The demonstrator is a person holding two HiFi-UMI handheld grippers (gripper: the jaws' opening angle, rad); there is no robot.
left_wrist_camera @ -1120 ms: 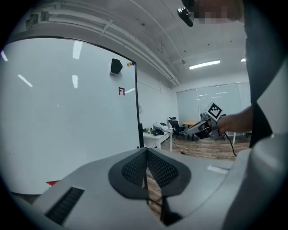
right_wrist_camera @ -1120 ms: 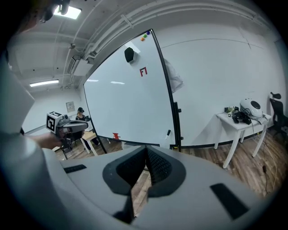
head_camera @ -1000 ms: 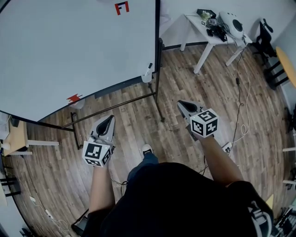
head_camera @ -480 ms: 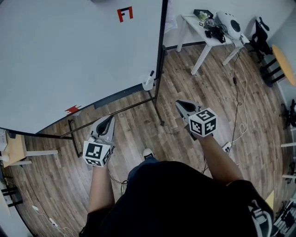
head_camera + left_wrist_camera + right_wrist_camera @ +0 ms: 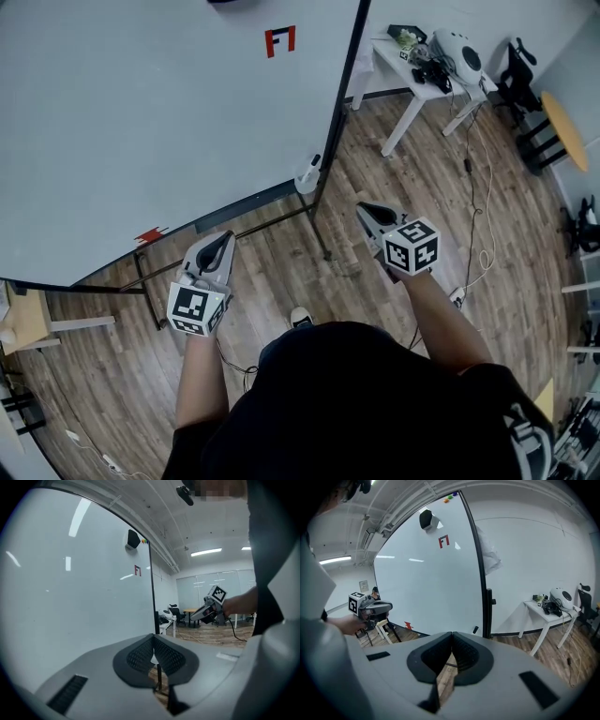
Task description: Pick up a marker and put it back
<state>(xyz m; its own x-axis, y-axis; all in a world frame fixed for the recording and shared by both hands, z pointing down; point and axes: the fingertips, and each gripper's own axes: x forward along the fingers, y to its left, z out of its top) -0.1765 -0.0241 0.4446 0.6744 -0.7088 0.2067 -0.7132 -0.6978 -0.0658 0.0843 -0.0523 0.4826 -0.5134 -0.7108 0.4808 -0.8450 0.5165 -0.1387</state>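
The marker [image 5: 314,161] stands nearly upright, dark end up, in a white cup [image 5: 306,180] at the lower right corner of the whiteboard [image 5: 141,122], just beside the black frame post [image 5: 343,98]. The stand bar [image 5: 272,220] runs between the cup and both grippers. The left gripper [image 5: 223,240] and the right gripper [image 5: 365,209] are well apart from the marker, each with its jaws closed together on nothing. Below is a wood floor [image 5: 412,187]. A white table [image 5: 408,66] stands by the wall, and a cable [image 5: 478,220] trails across the boards.
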